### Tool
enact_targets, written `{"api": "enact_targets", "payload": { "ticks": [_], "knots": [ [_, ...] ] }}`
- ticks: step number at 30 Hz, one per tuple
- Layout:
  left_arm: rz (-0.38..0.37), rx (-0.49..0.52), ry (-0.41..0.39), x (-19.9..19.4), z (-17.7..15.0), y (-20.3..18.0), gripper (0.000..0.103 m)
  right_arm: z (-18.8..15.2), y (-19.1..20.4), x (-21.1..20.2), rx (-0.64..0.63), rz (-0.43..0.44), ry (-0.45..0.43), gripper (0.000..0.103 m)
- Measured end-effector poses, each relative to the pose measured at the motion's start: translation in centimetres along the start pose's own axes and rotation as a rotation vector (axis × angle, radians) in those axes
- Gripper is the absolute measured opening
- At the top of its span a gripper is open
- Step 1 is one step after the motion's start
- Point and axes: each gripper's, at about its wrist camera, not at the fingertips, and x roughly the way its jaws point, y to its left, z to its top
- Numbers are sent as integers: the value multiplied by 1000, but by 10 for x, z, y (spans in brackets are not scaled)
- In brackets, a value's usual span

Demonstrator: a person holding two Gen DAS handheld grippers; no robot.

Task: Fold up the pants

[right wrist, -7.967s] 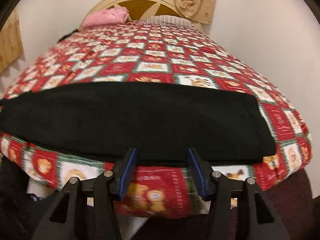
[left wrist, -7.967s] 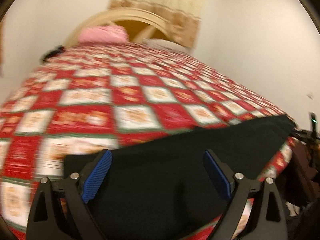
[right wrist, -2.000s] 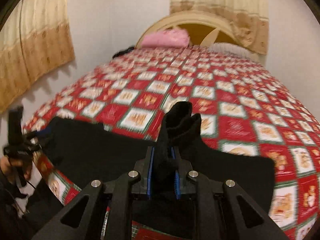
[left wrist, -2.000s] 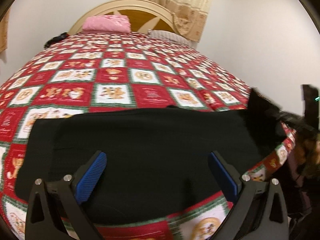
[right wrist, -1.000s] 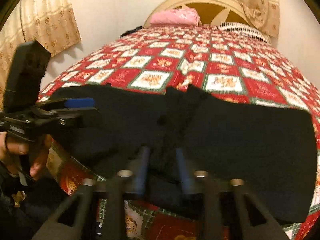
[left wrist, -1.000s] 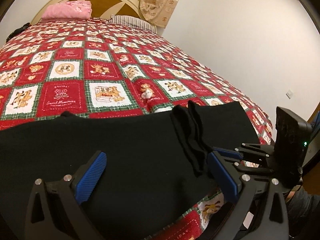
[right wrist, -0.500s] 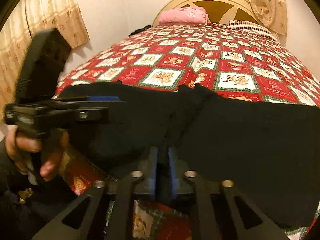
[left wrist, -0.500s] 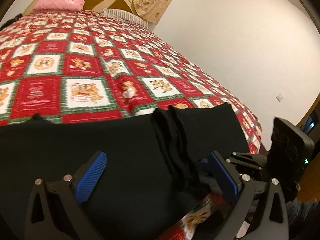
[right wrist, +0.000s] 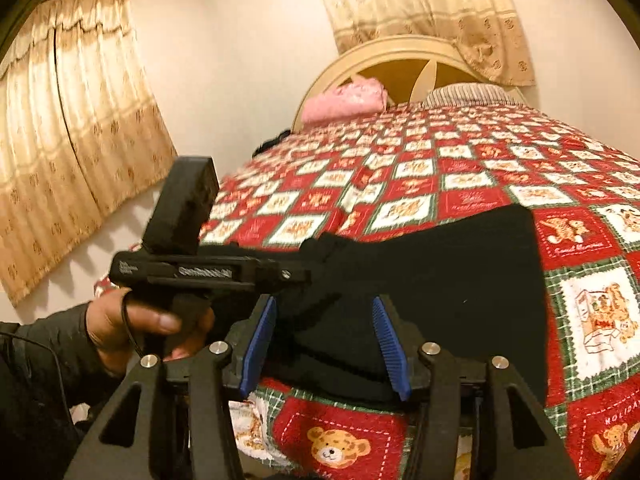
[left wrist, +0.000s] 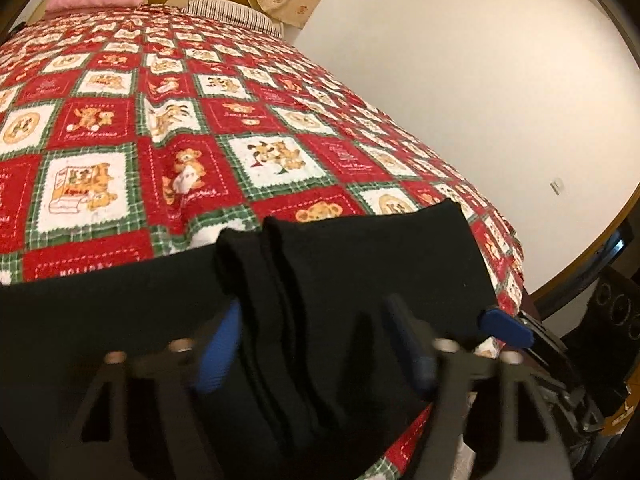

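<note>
Black pants (left wrist: pixel 360 280) lie along the near edge of the bed, with one end folded back over the rest and bunched in a ridge (left wrist: pixel 256 280). My left gripper (left wrist: pixel 316 344) is open, blurred, its blue pads either side of the ridge and low over the cloth. My right gripper (right wrist: pixel 324 336) is open over the folded pants (right wrist: pixel 440 272) at the bed edge. The left gripper's body (right wrist: pixel 180 268), held by a hand, reaches in from the left in the right wrist view. A blue pad of the right gripper (left wrist: pixel 506 326) shows at the pants' right edge.
The bed has a red, white and green teddy-bear quilt (left wrist: pixel 160 120). A pink pillow (right wrist: pixel 344 100) and a striped pillow (right wrist: pixel 468 94) lie by the cream headboard (right wrist: pixel 400 60). Curtains (right wrist: pixel 72 160) hang on the left wall. A white wall (left wrist: pixel 480 80) runs along the bed's right side.
My right gripper has let go of the pants end and opened, leaving it folded over. My left gripper's jaws have narrowed and moved onto the bunched ridge.
</note>
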Motion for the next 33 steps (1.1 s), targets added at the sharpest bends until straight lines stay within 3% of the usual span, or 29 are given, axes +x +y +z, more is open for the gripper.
{"api": "enact_targets", "payload": {
  "ticks": [2, 8, 12, 19, 23, 26, 28, 31, 33],
  "knots": [
    [12, 10, 25, 3, 0, 0, 13, 1, -2, -3, 5, 11, -26, 56],
    [-33, -2, -31, -33, 4, -1, 13, 2, -17, -22, 52, 0, -112, 57],
    [-26, -37, -40, -58, 2, 11, 13, 4, -26, -27, 84, -19, -139, 61],
    [41, -99, -34, -63, -12, 46, 13, 2, -19, -17, 49, -9, -110, 61],
    [74, -118, -15, -51, -23, 59, 13, -6, -14, -1, 17, -24, -34, 61],
    [78, -111, -19, -46, -26, 62, 15, -13, -21, 19, 24, -92, 73, 61],
    [97, -89, -21, -46, -25, 57, 18, -14, -24, 21, 35, -92, 84, 61],
    [103, -71, -22, -48, -24, 54, 34, -11, -18, 16, 22, -109, 102, 61],
    [113, -61, -41, -54, -26, 52, 51, -7, -15, 14, 14, -123, 98, 61]
  ]
}}
